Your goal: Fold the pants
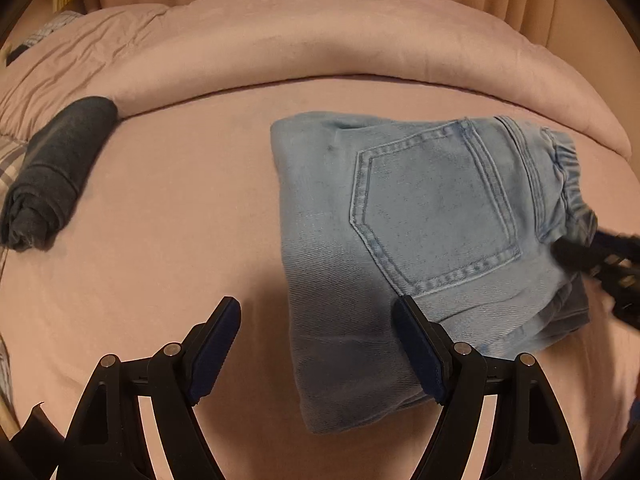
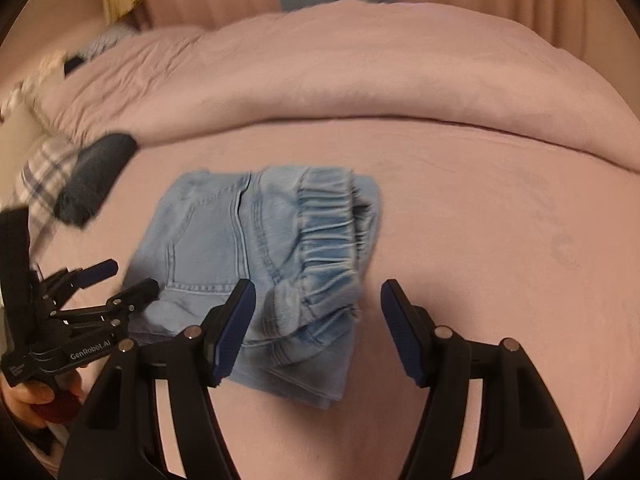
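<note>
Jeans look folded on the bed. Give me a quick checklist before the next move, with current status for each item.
1. Jeans folded into a compact stack lying on the pink sheet: ok.
2. Left claw open, nothing between its pads: ok.
3. Right claw open, not pinching the denim; its tips hang over the elastic waistband: ok.
4. Layer edges lined up: not ok, lower layers stick out at the near corner.
5. Dark rolled garment apart from the jeans, by the duvet: ok.
6. Whether either claw touches the fabric: cannot tell.
</note>
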### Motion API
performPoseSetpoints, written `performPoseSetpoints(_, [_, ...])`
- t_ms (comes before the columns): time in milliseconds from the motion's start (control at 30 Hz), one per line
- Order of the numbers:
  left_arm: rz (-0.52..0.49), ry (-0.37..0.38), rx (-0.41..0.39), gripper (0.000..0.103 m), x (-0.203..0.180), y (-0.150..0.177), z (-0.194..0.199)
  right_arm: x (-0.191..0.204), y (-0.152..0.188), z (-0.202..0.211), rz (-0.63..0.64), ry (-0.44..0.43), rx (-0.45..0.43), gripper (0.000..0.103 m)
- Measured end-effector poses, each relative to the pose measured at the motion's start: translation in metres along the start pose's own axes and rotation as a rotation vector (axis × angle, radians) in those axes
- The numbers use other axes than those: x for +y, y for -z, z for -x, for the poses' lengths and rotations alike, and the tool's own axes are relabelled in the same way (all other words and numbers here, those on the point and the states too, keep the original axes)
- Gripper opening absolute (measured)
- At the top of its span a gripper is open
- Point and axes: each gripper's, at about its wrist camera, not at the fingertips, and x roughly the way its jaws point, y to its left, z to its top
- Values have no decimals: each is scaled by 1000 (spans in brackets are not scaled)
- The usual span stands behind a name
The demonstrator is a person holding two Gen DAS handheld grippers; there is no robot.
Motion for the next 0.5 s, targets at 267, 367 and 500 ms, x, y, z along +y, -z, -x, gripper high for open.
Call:
performPoseSetpoints(267, [9,11,-78,80,5,10,60,2,4,12,-41,-23,35,57])
performPoseSetpoints(367, [10,32,-136,80,3,17,103,10,12,53,-1,-24,-22,57])
performPoseSetpoints(500, [-32,37,-160,80,-9,23,152,23,23,109,48,-34,-91,60])
